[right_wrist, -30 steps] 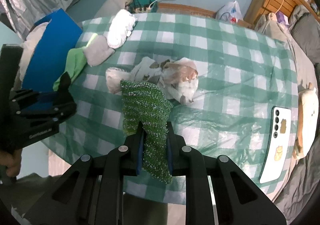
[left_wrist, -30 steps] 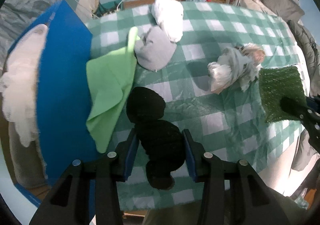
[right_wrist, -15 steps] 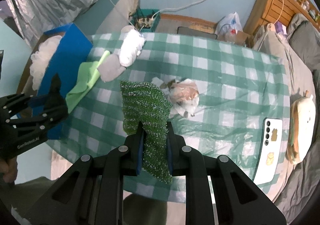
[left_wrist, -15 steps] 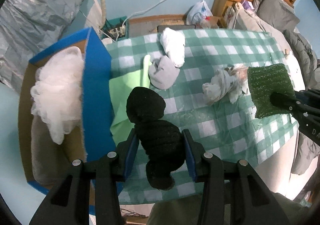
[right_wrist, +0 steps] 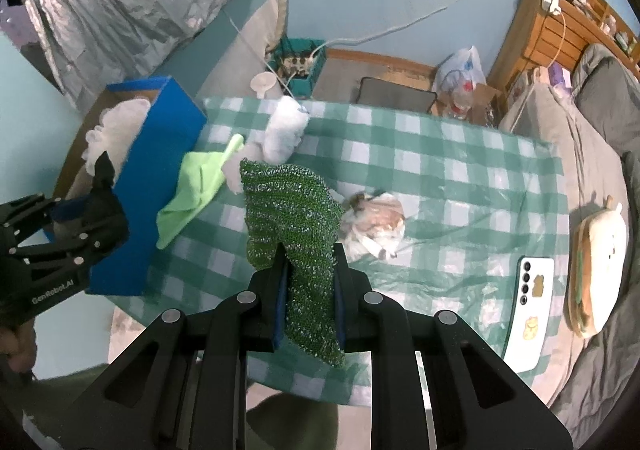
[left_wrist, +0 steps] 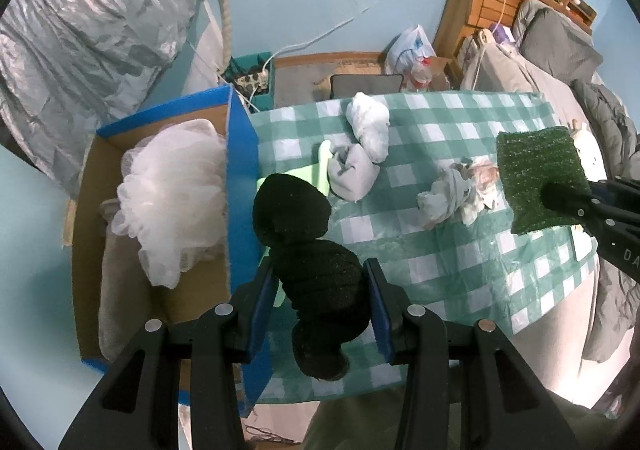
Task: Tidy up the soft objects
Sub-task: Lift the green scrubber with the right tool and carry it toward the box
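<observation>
My left gripper is shut on a black knitted sock bundle, held high over the table's left edge beside the blue box. The box holds a white mesh pouf. My right gripper is shut on a green scouring pad, also seen in the left wrist view, held above the checkered table. On the table lie a light green cloth, a grey sock, a white bundle and a crumpled patterned cloth.
A white phone lies near the table's right edge. A plush toy rests on the grey bed beside it. Behind the table are a power strip box, a plastic bag and wooden shelves.
Both grippers have risen well above the table with their loads. The left one has shifted toward the box, so its open inside and the pouf now show fully.
</observation>
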Demonstrator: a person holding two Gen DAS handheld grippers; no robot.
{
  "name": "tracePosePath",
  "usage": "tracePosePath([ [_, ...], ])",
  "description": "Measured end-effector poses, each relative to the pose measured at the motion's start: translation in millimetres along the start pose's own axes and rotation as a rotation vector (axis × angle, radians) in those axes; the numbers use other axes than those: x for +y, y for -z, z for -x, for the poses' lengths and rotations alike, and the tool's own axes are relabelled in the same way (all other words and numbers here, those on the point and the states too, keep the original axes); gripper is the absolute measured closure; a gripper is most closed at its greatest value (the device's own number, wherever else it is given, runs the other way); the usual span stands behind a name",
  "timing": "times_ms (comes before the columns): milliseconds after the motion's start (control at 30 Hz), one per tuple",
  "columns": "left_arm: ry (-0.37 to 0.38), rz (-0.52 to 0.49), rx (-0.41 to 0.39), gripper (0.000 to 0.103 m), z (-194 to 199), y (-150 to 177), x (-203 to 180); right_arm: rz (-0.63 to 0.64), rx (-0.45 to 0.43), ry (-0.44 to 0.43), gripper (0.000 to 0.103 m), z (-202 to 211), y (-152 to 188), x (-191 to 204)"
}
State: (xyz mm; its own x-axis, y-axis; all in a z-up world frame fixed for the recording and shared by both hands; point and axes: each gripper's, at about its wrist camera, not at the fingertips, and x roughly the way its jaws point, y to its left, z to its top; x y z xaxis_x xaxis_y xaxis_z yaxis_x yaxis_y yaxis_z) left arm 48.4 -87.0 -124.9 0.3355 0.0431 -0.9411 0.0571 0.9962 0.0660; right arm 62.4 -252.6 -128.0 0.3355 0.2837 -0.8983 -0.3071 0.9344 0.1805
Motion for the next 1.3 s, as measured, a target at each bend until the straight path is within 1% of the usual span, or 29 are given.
tracePosePath([
  [500, -0.008, 0.059, -0.051, 0.059, 27.8, -1.4, 24.2, 0.052, -0.045, -0.040, 0.086, 14.3, -25.2, 30.9],
  [933, -0.029, 0.146, -0.071, 0.059, 41.9, 0.9, 61.9, 0.114, -0.059, -0.081, 0.086, 16.8, -46.6, 62.5],
  [1300, -0.062, 0.224, -0.069, 0.059, 44.1, 10.7, 97.1, 0.194, -0.054, -0.132, 0.086, 7.9, -65.6, 102.9],
])
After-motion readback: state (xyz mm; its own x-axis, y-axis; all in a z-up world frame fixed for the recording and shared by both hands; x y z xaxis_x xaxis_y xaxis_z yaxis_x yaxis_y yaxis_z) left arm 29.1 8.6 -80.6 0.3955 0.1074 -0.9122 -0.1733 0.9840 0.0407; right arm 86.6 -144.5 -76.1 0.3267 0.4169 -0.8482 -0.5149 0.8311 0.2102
